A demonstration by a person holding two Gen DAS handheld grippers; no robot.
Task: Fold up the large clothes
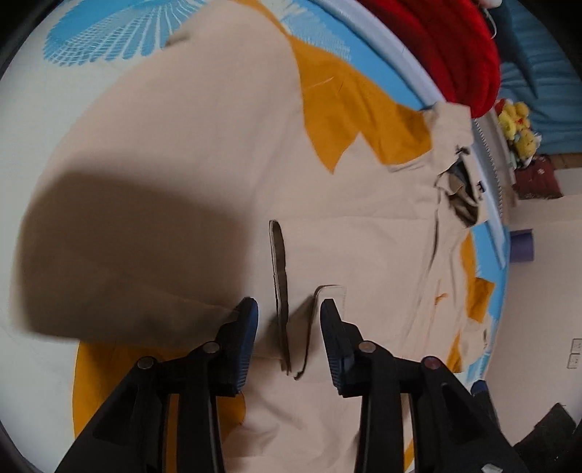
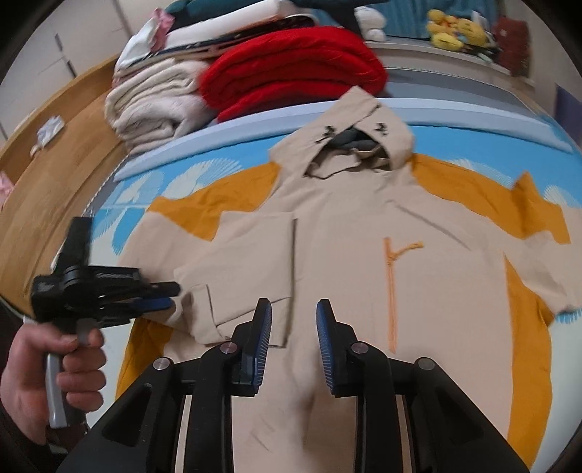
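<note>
Hoodie: beige with mustard-orange panels, spread flat on the blue-and-white patterned bed cover, hood at the far end from me, one sleeve already folded in across the chest.
My right gripper: my two blue-padded fingers stand apart with nothing between them, poised above the lower front of the hoodie, just beside the folded sleeve's cuff edge.
My left gripper: fingers apart as well; the dark-lined edges of the cuff lie in the gap between my pads, but I cannot tell whether either pad touches the cloth.
Left gripper seen from the right wrist: it reaches in sideways at the cuff, held by my hand at the handle.
Orange drawstring: lies down the chest, to the right of my right fingers.
Beyond the hood: a folded red blanket, a cream blanket, yellow plush toys.
</note>
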